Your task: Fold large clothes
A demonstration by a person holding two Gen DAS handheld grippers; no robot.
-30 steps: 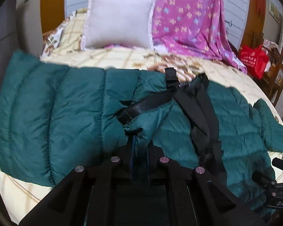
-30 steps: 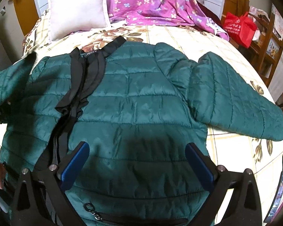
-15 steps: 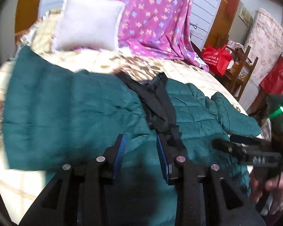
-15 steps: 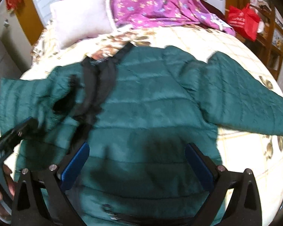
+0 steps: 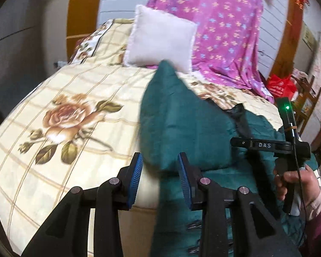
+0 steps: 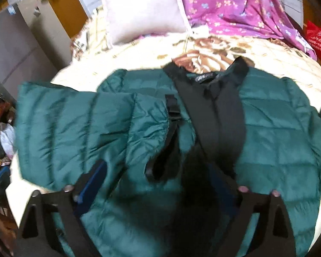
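1. Jacket, a dark green quilted one with black lining at its open collar, lies spread on the bed; the right wrist view shows it nearly whole, collar at the far side, with the left sleeve folded in across the chest towards the black front edge.
2. Only the left wrist view shows the near left part of the bed, bare of clothing, with a large printed rose on the cream check cover.
3. That view also shows the right gripper from the side, held in a hand with a pink cuff, hovering above the jacket at the right.
4. The left gripper is parted a little, its blue pads not pressing anything; a blurred green fold of the jacket shows just beyond and between the fingers, and whether it touches them cannot be told.
5. In its own view the right gripper is over the middle of the jacket, blurred; its jaws have just been closing and stand apart, with green fabric and black edging under the gap but no grip visible.
6. A white pillow and a purple flowered cloth lie at the far end of the bed.
7. A red bag stands beyond the bed at the right; its contents cannot be seen.
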